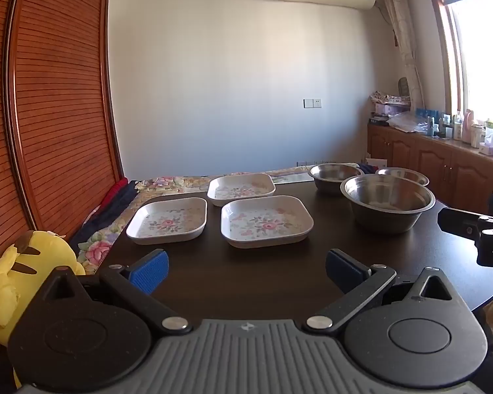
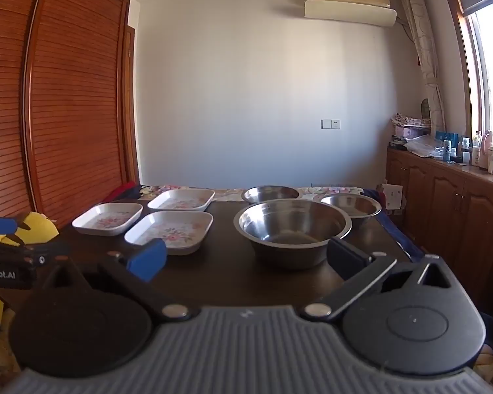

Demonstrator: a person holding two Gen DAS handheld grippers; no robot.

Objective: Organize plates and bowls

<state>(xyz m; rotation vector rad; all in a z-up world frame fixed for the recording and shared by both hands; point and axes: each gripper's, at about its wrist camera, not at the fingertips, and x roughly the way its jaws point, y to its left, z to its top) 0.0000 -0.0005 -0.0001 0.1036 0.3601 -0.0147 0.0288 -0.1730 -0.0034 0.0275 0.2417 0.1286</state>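
Observation:
Three square white plates with flower prints lie on the dark table [image 1: 246, 282]: one at the left [image 1: 167, 220], one in the middle [image 1: 266, 225], one behind [image 1: 241, 188]. Three steel bowls stand to the right: a large one in front [image 1: 387, 205], two smaller behind [image 1: 335, 175] [image 1: 402, 175]. My left gripper [image 1: 246, 267] is open and empty, short of the plates. My right gripper [image 2: 246, 257] is open and empty, just short of the large bowl [image 2: 292, 229]. The plates show left in the right wrist view [image 2: 169, 231].
A yellow plush toy [image 1: 19, 279] sits off the table's left edge. A floral-covered bed [image 1: 167, 182] lies behind the table. A wooden wardrobe [image 1: 56, 98] stands at the left. A low cabinet [image 1: 443, 164] with bottles runs along the right wall.

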